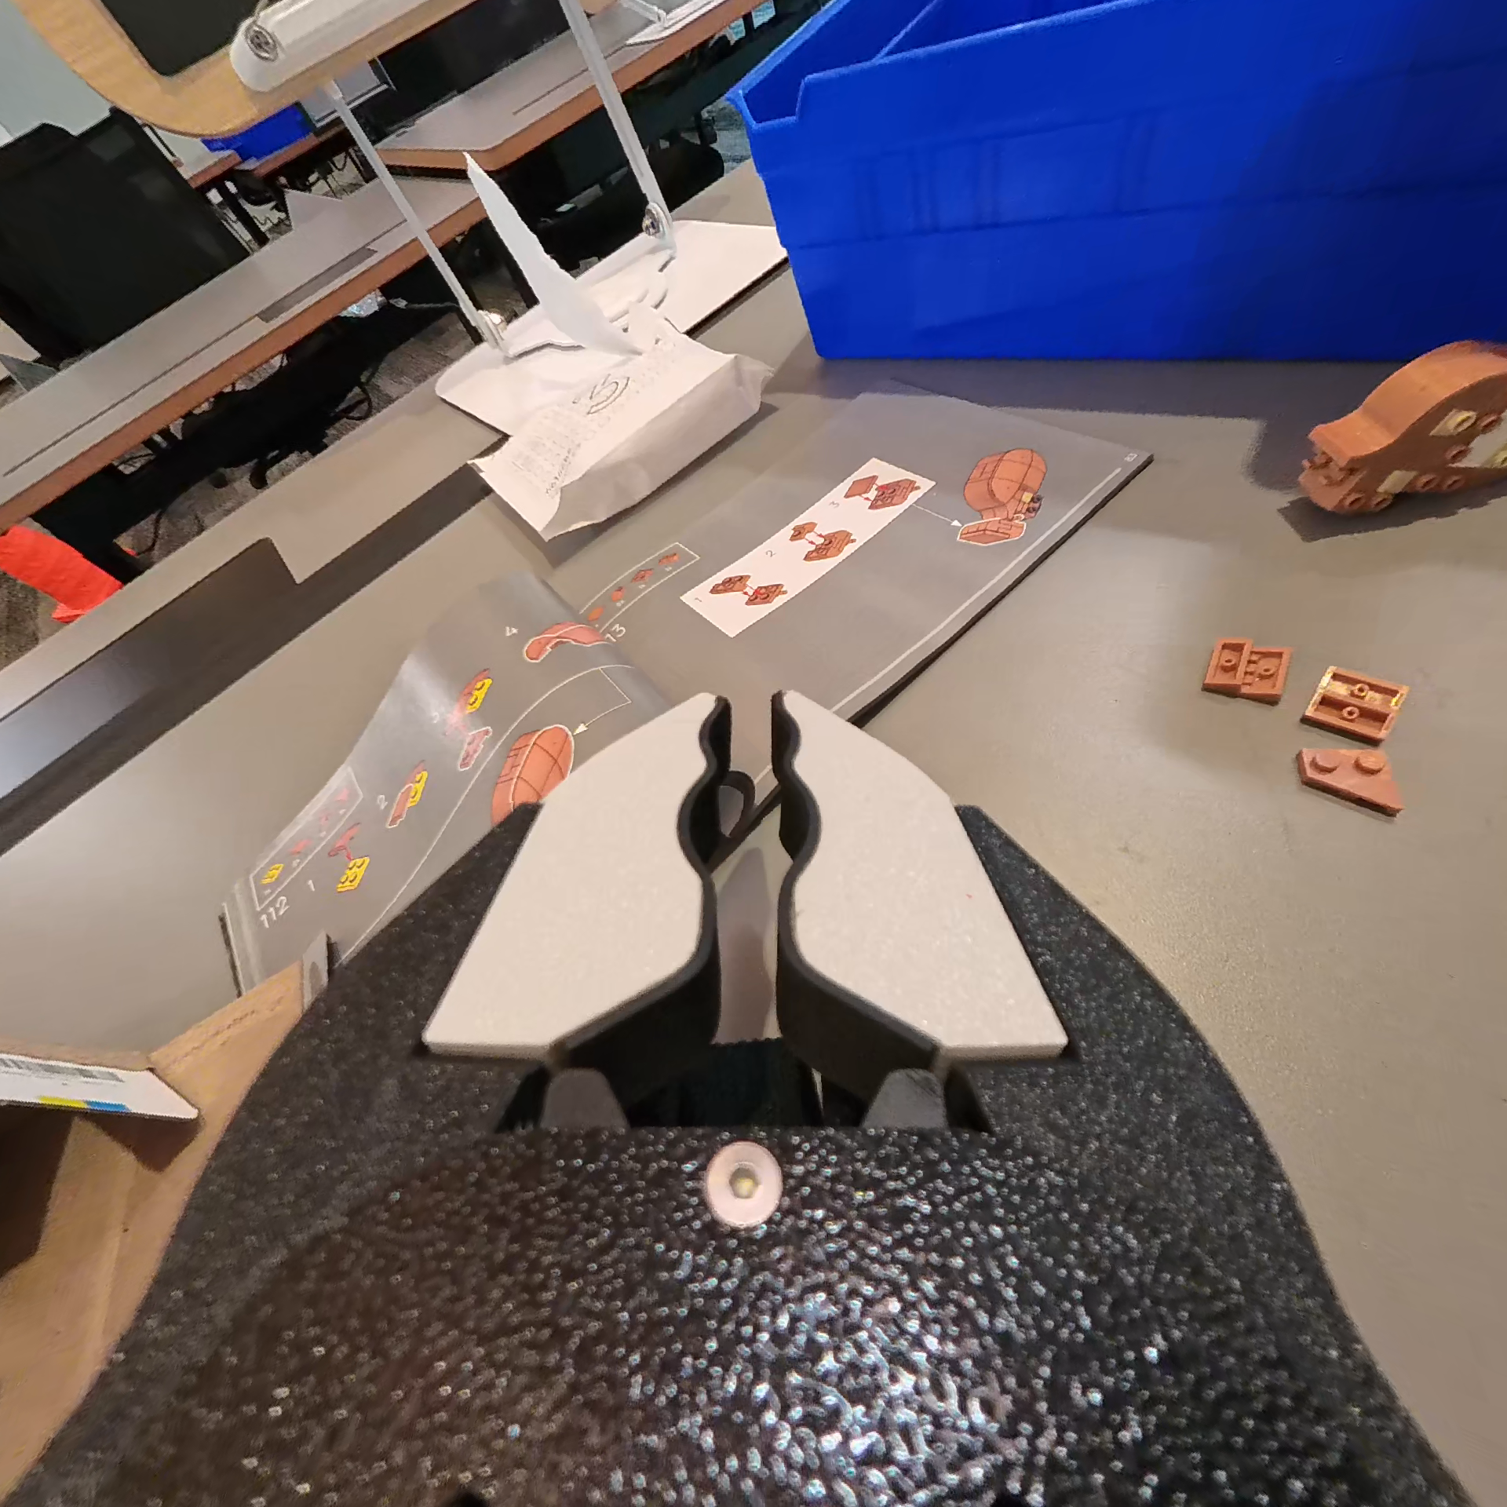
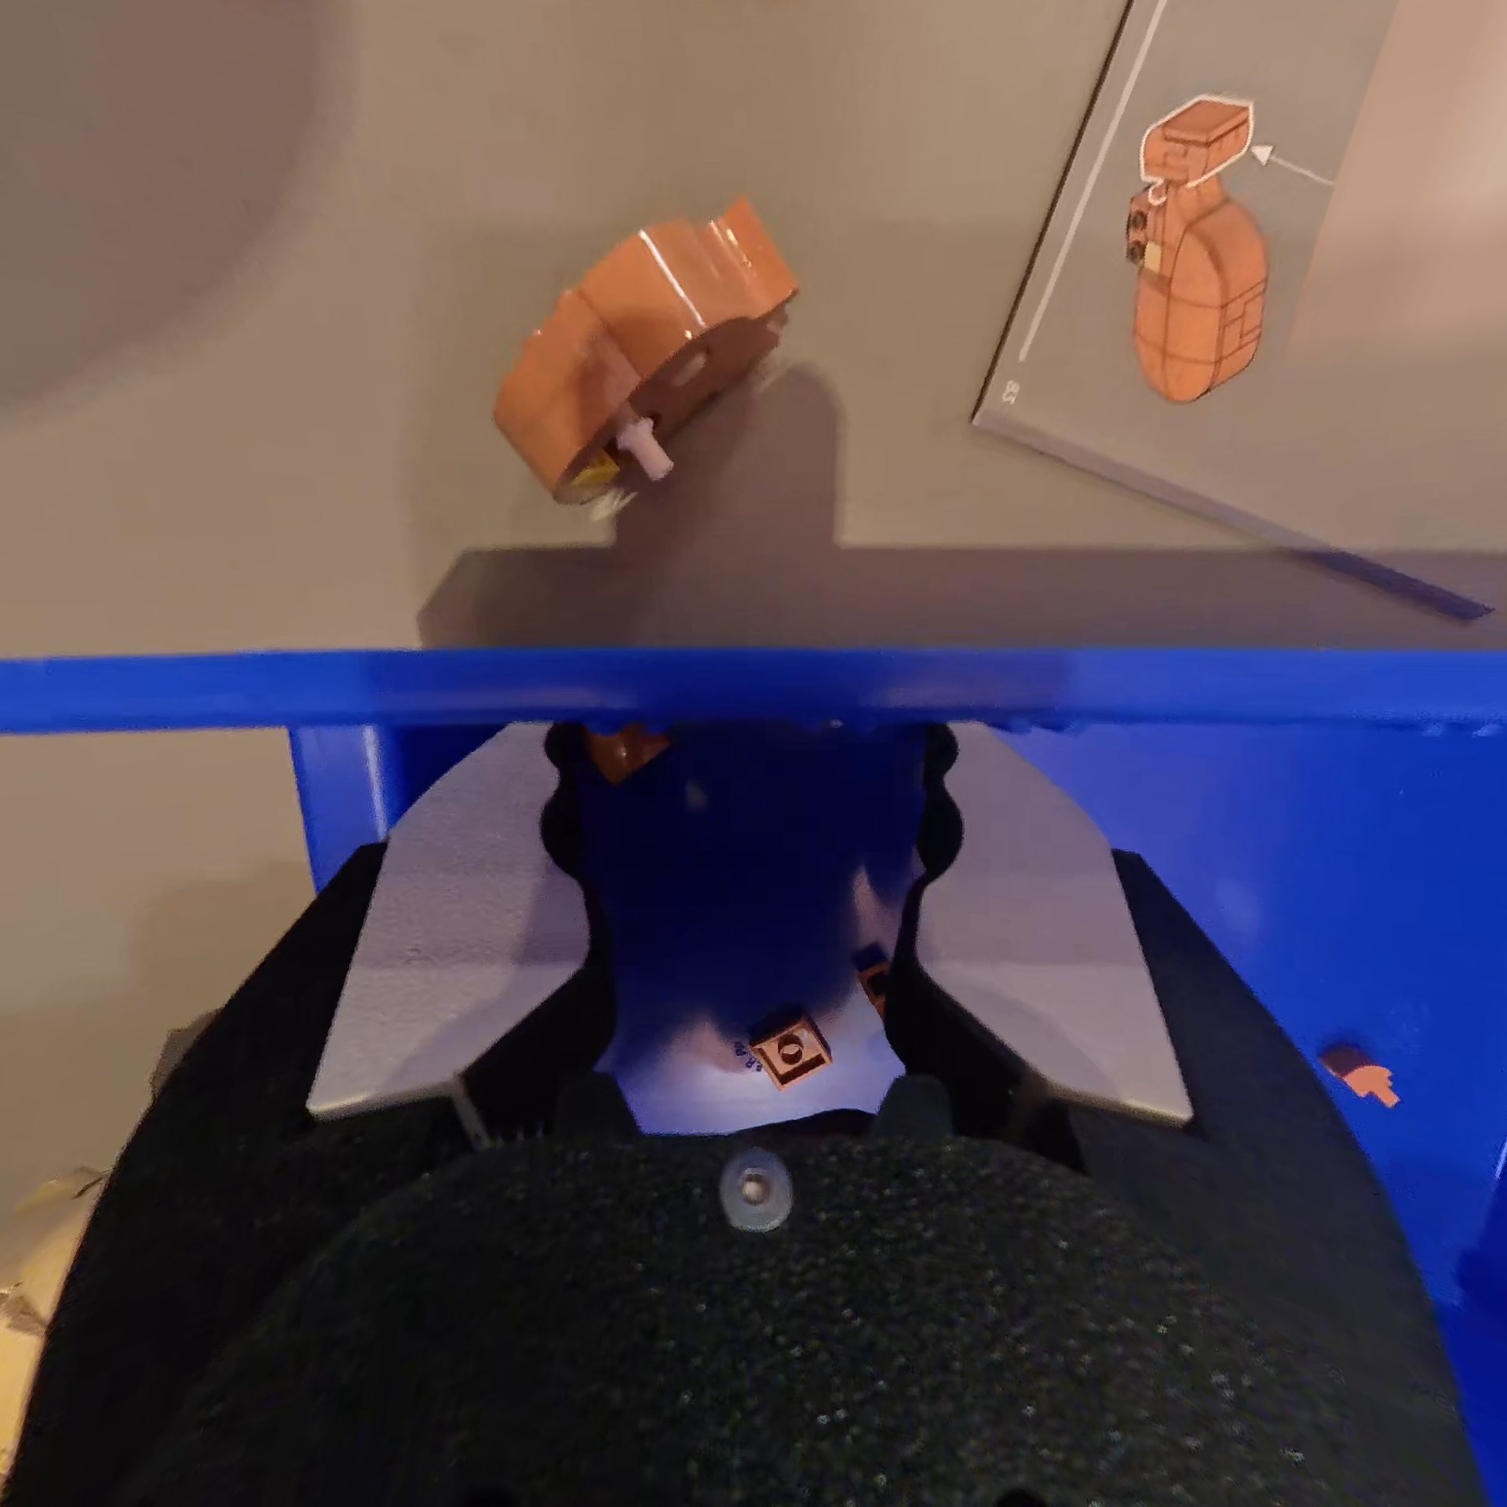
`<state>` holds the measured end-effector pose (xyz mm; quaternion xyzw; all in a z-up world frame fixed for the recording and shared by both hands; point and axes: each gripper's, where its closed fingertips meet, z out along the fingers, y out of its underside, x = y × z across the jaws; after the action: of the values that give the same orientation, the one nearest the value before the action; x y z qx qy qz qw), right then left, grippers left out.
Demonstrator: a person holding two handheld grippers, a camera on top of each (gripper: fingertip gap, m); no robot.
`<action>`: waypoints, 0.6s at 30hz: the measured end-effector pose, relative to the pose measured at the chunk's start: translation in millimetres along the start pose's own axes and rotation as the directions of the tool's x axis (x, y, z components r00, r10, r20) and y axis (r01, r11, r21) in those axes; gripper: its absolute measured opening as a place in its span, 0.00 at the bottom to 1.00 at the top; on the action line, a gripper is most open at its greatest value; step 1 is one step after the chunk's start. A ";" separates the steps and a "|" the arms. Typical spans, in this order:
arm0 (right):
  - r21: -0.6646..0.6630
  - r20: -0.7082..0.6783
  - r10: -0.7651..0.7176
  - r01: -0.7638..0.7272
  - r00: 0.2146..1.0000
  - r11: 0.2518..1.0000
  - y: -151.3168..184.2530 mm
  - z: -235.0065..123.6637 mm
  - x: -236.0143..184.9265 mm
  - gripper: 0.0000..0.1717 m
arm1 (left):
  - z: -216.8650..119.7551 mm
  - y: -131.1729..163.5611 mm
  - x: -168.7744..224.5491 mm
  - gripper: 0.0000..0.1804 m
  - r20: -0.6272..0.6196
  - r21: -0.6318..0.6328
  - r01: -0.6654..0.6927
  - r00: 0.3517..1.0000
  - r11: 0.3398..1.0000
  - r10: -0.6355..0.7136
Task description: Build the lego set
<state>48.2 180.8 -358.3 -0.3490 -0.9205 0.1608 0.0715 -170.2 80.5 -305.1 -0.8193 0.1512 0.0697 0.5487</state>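
Hovering low over the open instruction booklet (image 1: 856, 571), the left hand-held gripper (image 1: 750, 709) has its fingers nearly together, a narrow slit between the pads and nothing in it. It is nearest the booklet's near edge; three small brown plates (image 1: 1305, 718) lie well apart on the grey surface (image 1: 1142, 938).

The right hand-held gripper (image 2: 742, 775) sits inside the blue bin (image 2: 734, 681), fingers wide apart and gripping nothing. A brown piece (image 2: 624, 754) lies close by its left fingertip, just under the rim; whether they touch cannot be told. A small brown tile (image 2: 791, 1052) lies on white paper lower down.

Only the right view shows the bin's contents and the pin on the brown brick model (image 2: 644, 351); only the left shows the loose plates and white bag (image 1: 620, 424).
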 end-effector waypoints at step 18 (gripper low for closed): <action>0.008 -0.111 0.089 -0.089 0.990 0.996 18.4 -19.5 15.1 0.40 | -0.5 -0.6 0.2 0.05 0.002 0.006 -0.005 1.000 1.000 0.005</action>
<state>53.1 208.6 -346.2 -0.3980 -0.8983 0.1456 0.1158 -169.9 80.3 -304.5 -0.8173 0.1528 0.0716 0.5510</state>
